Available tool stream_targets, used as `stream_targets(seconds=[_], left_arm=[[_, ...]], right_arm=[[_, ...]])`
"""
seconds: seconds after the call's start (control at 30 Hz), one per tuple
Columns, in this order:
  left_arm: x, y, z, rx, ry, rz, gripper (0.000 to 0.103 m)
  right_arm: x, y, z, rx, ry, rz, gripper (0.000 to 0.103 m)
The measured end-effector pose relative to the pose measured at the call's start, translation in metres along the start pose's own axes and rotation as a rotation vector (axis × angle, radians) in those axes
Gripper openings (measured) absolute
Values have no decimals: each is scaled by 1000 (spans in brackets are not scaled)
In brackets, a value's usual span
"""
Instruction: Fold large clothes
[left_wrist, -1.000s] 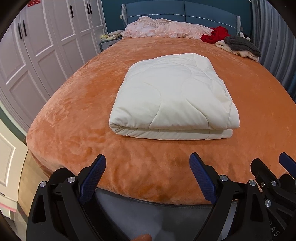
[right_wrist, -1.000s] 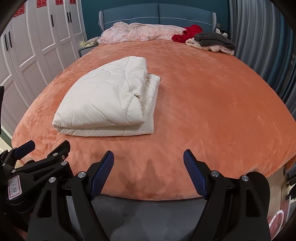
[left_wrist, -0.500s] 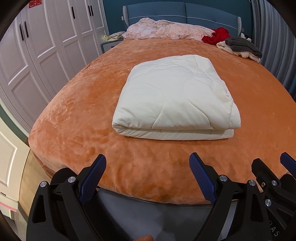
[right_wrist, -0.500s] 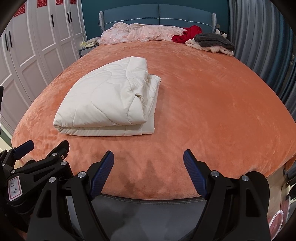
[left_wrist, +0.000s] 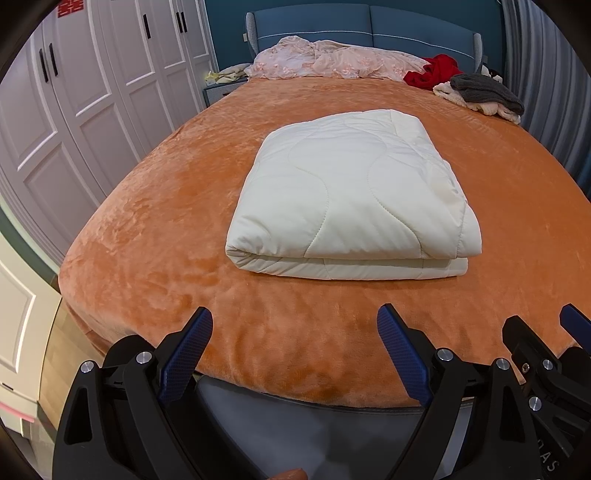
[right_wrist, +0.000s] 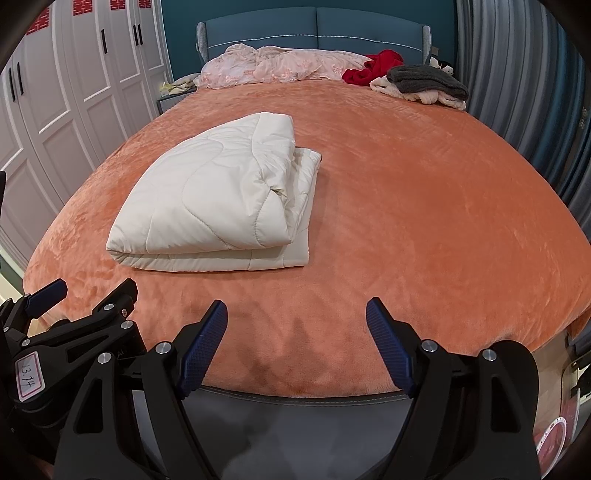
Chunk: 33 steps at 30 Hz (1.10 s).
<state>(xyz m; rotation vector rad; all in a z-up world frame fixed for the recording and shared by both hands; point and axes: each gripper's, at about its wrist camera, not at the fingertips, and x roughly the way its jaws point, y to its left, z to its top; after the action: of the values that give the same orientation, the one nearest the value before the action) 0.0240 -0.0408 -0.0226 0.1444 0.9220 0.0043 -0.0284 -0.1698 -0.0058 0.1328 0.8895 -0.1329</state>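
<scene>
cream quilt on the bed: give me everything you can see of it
The quilt is cream, padded, with wavy stitched lines; it looks like soft, smooth fabric. It is folded into a thick, rough rectangle of stacked layers, the rounded fold edges facing the cameras. On its right side, in the right wrist view, the top layer puckers and the lower layer sticks out. It lies flat on the orange bedspread. Nothing else touches it.

folded quilt on bed, clothes pile behind
</scene>
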Motion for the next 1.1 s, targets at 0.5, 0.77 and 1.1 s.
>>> stream_targets(seconds=[0.5,0.77,1.1], left_arm=[[1,3,-1,-2,-1,2,87],[1,5,-1,-5,-1,3,87],[-2,9,-4,-10,-2,7,84]], right_arm=[[0,0,0,0,1,1,75],[0,0,0,0,0,2,75],[-1,2,-1,-1,-1,1,75]])
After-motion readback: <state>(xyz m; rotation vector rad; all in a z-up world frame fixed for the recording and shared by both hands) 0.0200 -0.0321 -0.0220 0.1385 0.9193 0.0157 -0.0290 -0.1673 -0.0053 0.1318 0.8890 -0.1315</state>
